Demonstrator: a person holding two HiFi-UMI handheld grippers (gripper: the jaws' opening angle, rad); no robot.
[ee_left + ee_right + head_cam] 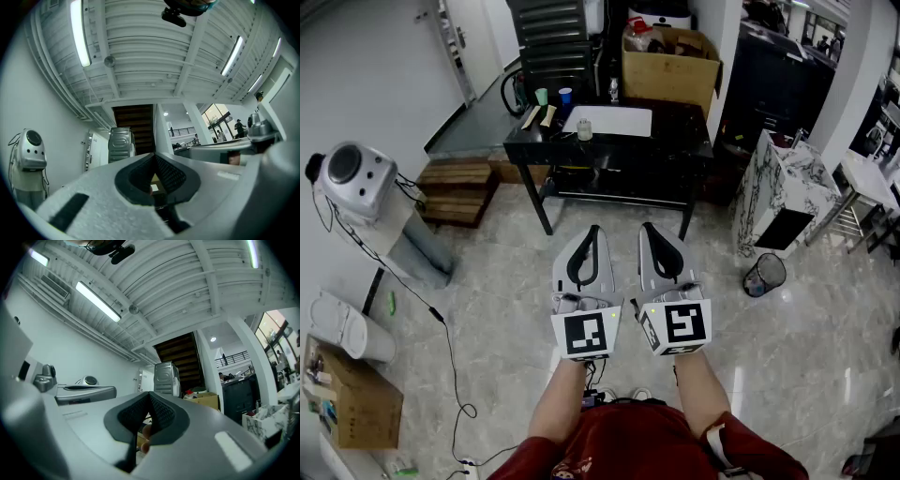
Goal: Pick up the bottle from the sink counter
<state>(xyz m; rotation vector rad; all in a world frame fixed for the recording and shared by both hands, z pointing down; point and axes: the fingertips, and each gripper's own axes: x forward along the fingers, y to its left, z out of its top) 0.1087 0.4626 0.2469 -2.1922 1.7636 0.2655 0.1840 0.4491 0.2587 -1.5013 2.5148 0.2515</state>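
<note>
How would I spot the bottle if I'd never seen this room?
Look at the black counter ahead, with a white sink set in it. The bottle stands at the sink's near left corner: small and clear, unlike the green cup and blue cup farther back.

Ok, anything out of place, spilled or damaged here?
Nothing spilled or broken. Only a loose cable trails across the floor at left. The left gripper and right gripper are shut and empty, short of the counter.
</note>
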